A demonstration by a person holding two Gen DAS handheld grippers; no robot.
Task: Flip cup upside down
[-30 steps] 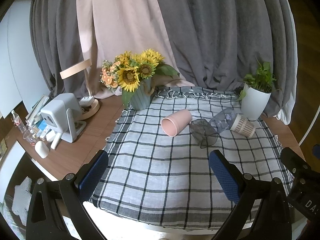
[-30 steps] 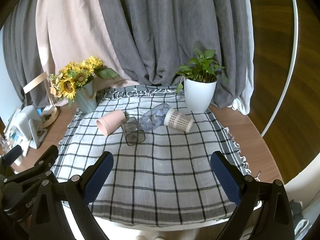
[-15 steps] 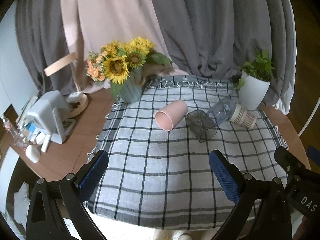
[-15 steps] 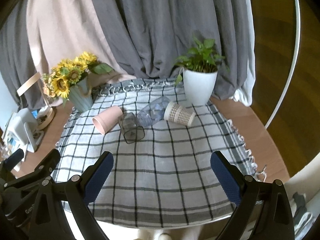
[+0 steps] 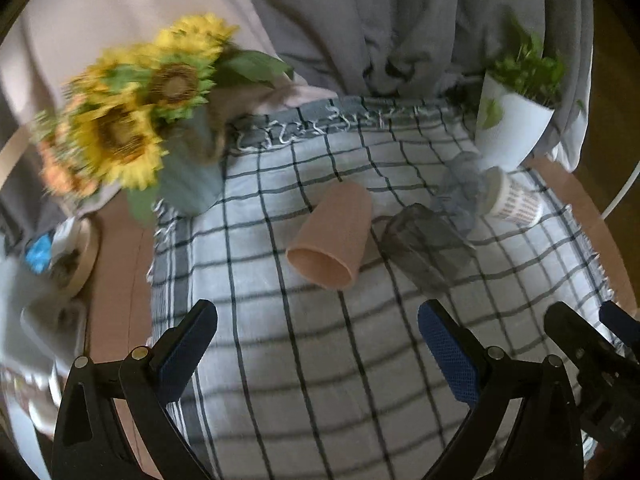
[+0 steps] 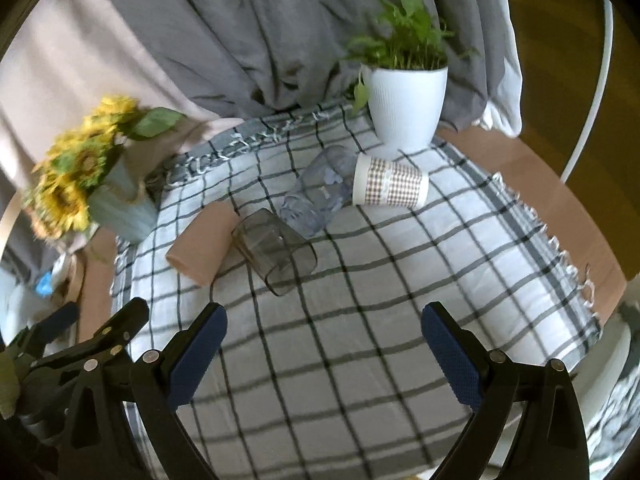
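Near half of checked cloth (image 6: 360,360) bare — open approach from front for both grippers. Across middle, row of four lying close together: pink cup (image 5: 334,236), smoky cup (image 6: 276,252), clear bottle (image 6: 316,192), checked paper cup (image 6: 390,184) — little gap between neighbours. Behind, sunflower vase (image 5: 188,176) crowds left rear, white plant pot (image 6: 406,106) right rear; curtain (image 6: 240,40) closes back.

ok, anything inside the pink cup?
The pink cup lies on its side on the checked cloth, mouth toward the left tongs. The visible part of the interior looks empty; the depth near its base is shadowed and blurred, so I can't confirm.
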